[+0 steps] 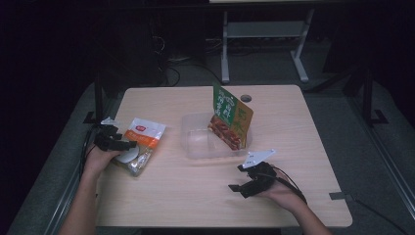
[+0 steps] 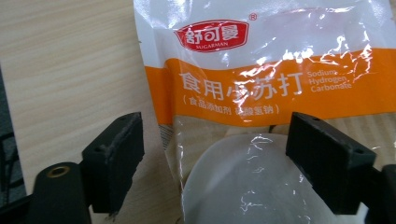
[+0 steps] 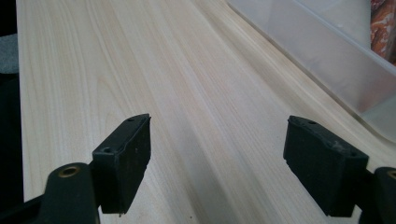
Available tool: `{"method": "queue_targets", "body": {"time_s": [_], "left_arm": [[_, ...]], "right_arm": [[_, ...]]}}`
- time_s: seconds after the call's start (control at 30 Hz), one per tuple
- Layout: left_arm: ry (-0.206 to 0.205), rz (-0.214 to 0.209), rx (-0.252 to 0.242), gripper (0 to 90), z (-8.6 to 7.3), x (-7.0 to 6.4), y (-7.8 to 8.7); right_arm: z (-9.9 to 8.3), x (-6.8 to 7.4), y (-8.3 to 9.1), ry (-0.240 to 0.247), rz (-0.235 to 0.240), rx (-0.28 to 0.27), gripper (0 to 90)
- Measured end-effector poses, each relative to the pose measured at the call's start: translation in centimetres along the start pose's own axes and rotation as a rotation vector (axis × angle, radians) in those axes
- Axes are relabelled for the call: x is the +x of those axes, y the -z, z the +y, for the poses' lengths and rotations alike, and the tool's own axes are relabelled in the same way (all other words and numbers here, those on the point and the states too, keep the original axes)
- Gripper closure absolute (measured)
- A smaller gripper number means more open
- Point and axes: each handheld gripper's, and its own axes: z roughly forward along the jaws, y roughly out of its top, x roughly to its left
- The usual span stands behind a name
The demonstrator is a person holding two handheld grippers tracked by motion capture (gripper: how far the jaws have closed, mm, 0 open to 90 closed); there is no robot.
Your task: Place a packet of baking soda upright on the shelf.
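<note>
1. Item under handling: a baking soda pouch (image 2: pixel 261 93), lying flat on the tabletop (image 1: pixel 195 181) near its left edge, as seen in the high view (image 1: pixel 142 144).
2. Appearance of the pouch: glossy plastic film with glare streaks; white upper panel bearing a red oval logo with white characters and the word "SUGARMAN"; below it an orange band with large white characters and the English text "Sodium Hydrogen Carbonate".
3. Lower section of the pouch is clear film. White powder shows through it as a rounded mound. The film is lightly wrinkled.
4. Left tongs (image 2: pixel 215 158): jaws stand apart, one on either side of the clear lower section of the pouch. The pouch lies between them; neither jaw is seen pressing on the film. In the high view the left tongs (image 1: pixel 117 144) sit over the near-left end of the pouch, held by the person's left hand (image 1: pixel 98 159).
5. Right tongs (image 3: pixel 217 163): jaws stand apart, nothing between them, bare wood grain beneath. In the high view the right tongs (image 1: pixel 244 185) are held low over the tabletop, near its front right, well apart from the pouch.
6. Other items: a clear plastic container (image 1: pixel 195 142) sits at mid-tabletop; its wall shows at the upper right of the right gripper view (image 3: pixel 327 56). A green-and-orange food packet (image 1: pixel 230 117) stands tilted in the container's right part.
</note>
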Motion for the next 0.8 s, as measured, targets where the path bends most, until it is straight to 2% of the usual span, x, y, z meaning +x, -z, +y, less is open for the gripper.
{"method": "queue_targets", "body": {"time_s": [0.2, 0.37, 0.47, 0.5, 0.7, 0.77, 0.8], "left_arm": [[0.01, -0.018, 0.008, 25.9, -0.29, 0.05, -0.34], [0.059, -0.052, 0.005, 27.0, -0.68, 0.54, -0.55], [0.074, -0.07, 0.011, 27.6, -0.77, 0.65, -0.64], [0.069, -0.085, 0.011, 31.0, -0.8, 0.66, -0.64], [0.054, -0.099, 0.017, 48.3, -0.74, 0.41, -0.56], [0.036, -0.09, 0.018, 56.3, -0.69, 0.25, -0.45], [0.014, -0.088, 0.018, 60.9, -0.64, 0.09, -0.38]], "right_arm": [[0.0, 0.02, 0.03, -0.001, -0.001, -0.002, 22.8], [-0.01, 0.03, 0.01, 0.002, -0.002, 0.001, 22.8], [-0.02, 0.03, 0.0, 0.002, -0.003, 0.002, 22.8], [-0.02, 0.04, 0.0, 0.002, -0.003, 0.003, 22.9], [-0.02, 0.08, -0.04, 0.003, -0.003, 0.008, 23.3], [-0.02, 0.08, -0.04, 0.004, -0.003, 0.009, 23.4], [-0.02, 0.09, -0.04, 0.003, -0.003, 0.009, 23.4]]}}
